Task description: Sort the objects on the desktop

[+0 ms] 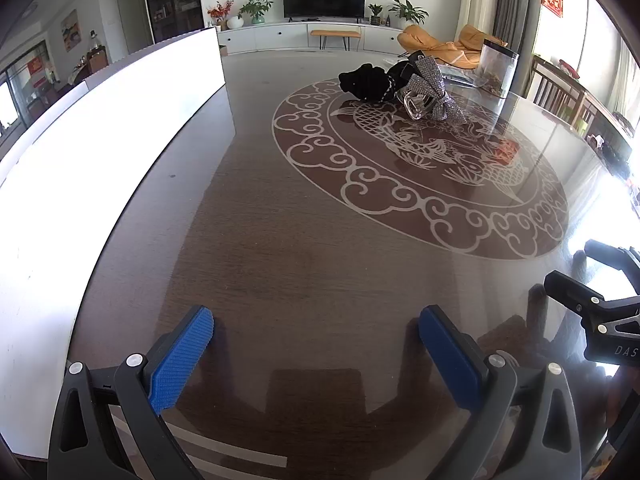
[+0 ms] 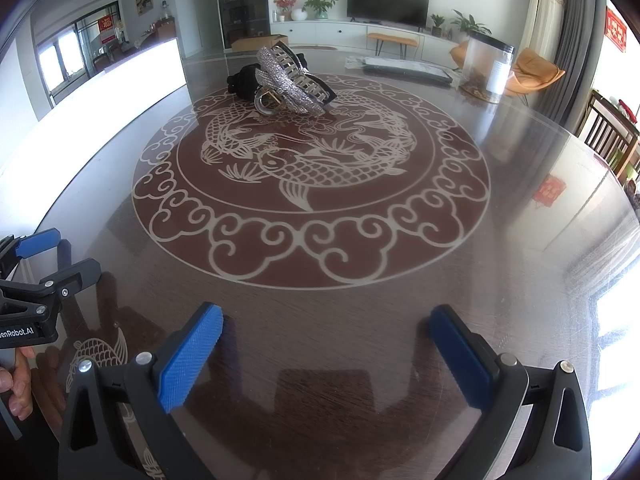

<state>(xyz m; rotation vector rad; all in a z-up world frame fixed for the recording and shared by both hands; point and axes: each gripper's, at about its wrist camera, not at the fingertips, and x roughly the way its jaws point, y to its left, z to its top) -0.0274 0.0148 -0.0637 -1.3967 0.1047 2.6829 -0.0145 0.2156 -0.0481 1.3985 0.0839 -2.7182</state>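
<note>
The left gripper [image 1: 316, 344] hangs low over the near part of the dark glass-topped wooden surface [image 1: 280, 248], its blue-padded fingers spread wide with nothing between them. The right gripper [image 2: 326, 344] hovers beside it, likewise spread wide and empty. Far across the surface, at the farther rim of the pale round fish-and-cloud emblem [image 2: 312, 184], lies a small heap: a silver rhinestone-covered bow hair clip [image 2: 286, 80] resting on top, a black fabric scrunchie [image 2: 244, 80] touching it behind, and a clear plastic ring-shaped piece [image 2: 265, 104] at its front. A white box wall [image 1: 120, 120] runs along the left edge. A clear cylindrical plastic jar with a black rim [image 2: 486, 66] stands near the far right edge, well apart from the heap.
</note>
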